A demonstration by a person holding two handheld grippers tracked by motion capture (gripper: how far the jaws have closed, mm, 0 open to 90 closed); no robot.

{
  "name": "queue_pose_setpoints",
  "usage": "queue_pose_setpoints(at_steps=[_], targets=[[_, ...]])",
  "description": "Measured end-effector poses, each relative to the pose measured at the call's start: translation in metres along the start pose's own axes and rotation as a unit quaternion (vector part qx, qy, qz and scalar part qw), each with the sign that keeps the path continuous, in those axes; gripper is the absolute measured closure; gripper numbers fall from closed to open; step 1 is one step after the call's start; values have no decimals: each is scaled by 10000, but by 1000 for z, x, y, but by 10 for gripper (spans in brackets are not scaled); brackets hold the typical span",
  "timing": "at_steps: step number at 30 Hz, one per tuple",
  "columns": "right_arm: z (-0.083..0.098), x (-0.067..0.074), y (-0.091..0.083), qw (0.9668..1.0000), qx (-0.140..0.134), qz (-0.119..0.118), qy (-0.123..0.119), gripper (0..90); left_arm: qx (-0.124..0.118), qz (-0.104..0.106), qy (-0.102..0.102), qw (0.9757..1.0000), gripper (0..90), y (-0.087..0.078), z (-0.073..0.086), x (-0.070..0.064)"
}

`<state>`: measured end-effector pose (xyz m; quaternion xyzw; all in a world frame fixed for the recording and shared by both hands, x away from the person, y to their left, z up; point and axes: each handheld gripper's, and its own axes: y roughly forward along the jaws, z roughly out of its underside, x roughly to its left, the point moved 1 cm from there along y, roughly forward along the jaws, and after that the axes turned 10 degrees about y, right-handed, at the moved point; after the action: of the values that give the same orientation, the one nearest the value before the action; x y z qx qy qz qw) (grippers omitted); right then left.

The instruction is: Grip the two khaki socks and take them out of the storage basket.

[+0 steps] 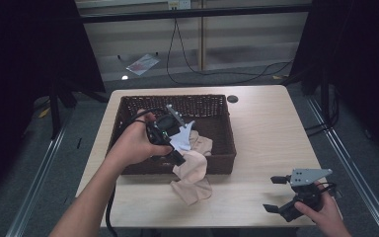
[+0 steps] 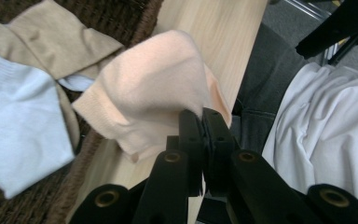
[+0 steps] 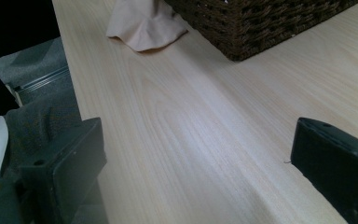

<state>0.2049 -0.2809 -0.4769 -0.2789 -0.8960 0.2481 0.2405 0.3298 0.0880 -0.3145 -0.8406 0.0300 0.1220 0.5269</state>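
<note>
The peach sock (image 2: 154,88) hangs over the front rim of the basket (image 1: 128,106), part of it inside and its lower end spilled down onto the surface (image 1: 266,143) just in front of the wicker wall. In the high view it runs roughly from the basket's middle toward the person, so its long axis points across the rim, toward the near edge. The left gripper (image 2: 201,122) has its jaws clenched on a fold of this sock, pinching the cloth near its upper bunch; the fabric balloons up above the jaws and away from them toward the basket. The left hand (image 1: 135,143) holds the gripper right over the basket's front edge.

Inside the basket, beside the peach sock, lie a white sock (image 2: 23,121) and a tan sock (image 2: 56,37), both touching or overlapping one another on the woven floor.

The right gripper (image 1: 275,193) rests well apart, at the near right corner of the surface, its jaws released and spread wide with nothing between them. From its own camera the bare wood stretches ahead, with the sock's dangling end and the basket's corner far off at the top.

To my eye the left hand is plainly the nearer one and already has the cloth; whichever way the sock goes, into the basket or out of it, the draped length has to clear the rim, and the trailing end may catch on it.
</note>
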Motion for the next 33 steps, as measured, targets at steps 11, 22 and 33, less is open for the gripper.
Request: queue_pose_setpoints(at_steps=[11, 22, 33], targets=[[-1, 0, 1, 10000, 7, -23, 11, 29, 111, -156, -27, 9998, 657, 16, 6, 3], [-1, 1, 2, 10000, 31, -45, -24, 28, 197, -452, -213, 9986, 229, 29, 25, 4], [-1, 1, 2, 10000, 52, -61, -38, 29, -99, -665, -215, 9975, 119, 31, 45, 7]])
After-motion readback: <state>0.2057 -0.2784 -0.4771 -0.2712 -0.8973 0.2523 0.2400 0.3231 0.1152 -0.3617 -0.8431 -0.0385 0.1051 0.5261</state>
